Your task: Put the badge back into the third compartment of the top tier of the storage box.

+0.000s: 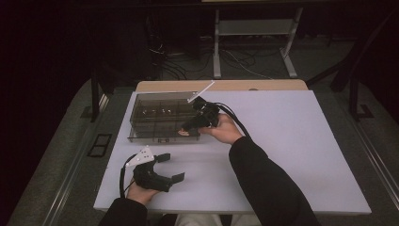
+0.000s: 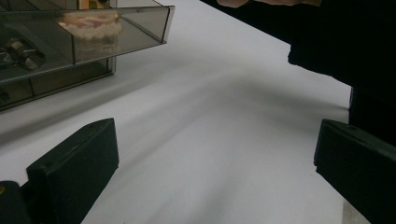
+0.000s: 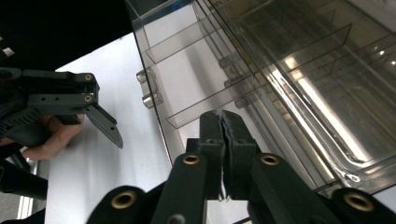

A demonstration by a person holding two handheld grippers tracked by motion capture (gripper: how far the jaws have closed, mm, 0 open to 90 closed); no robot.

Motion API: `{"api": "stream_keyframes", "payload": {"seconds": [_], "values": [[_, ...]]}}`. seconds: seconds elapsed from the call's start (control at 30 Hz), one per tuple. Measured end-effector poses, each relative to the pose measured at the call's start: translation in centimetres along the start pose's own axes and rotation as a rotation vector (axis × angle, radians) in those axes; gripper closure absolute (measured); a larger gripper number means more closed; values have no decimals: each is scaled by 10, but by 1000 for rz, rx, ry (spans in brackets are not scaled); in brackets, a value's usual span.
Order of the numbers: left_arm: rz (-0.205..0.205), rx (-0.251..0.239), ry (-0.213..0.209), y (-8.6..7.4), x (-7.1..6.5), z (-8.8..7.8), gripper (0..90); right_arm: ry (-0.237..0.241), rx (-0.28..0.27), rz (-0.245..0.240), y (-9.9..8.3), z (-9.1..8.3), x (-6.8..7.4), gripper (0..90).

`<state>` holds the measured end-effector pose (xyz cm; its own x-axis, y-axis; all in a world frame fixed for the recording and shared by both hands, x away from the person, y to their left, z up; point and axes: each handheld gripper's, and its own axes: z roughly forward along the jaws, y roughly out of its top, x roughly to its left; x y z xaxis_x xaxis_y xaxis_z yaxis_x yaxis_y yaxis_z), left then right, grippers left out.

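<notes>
— Two grippers are seen over the white rectangular table (image 1: 291, 155); what is being handled?

— One smoke-tinted, clear plastic organizer box (image 1: 157, 117) with thin inner dividers is being worked on. It is set flat on the table's far left part, its lid raised at the back. Small metal pieces are seen in some compartments, and a pink-and-white denture-like model (image 2: 93, 24) is lodged in a corner compartment.

— How is the right gripper (image 3: 222, 122) held?

— Its black jaws are pressed together, with nothing made out between them. Their tips are placed at the box's near wall, by the latch side.

— And the left gripper (image 1: 167, 167)?

— It is rested on the table near the front edge, well apart from the box. Its jaws are spread wide, and only bare tabletop is seen between them.
</notes>
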<state>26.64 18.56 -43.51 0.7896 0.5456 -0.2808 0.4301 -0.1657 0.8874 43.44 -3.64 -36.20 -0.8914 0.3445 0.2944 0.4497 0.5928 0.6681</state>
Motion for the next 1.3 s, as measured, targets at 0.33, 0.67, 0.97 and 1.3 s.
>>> {"api": "stream_keyframes", "payload": {"seconds": [0.33,0.67,0.97,1.3], "values": [[1,3,-1,0,0,0,0,-54,-57,-23,1,-17,7,693],[0,4,0,0,0,1,0,-106,-89,-2,-4,-37,11,383],[-6,1,2,0,0,1,0,-98,-120,13,-14,-56,9,114],[-4,3,3,0,0,0,0,-119,-134,40,-32,-76,10,1]]}}
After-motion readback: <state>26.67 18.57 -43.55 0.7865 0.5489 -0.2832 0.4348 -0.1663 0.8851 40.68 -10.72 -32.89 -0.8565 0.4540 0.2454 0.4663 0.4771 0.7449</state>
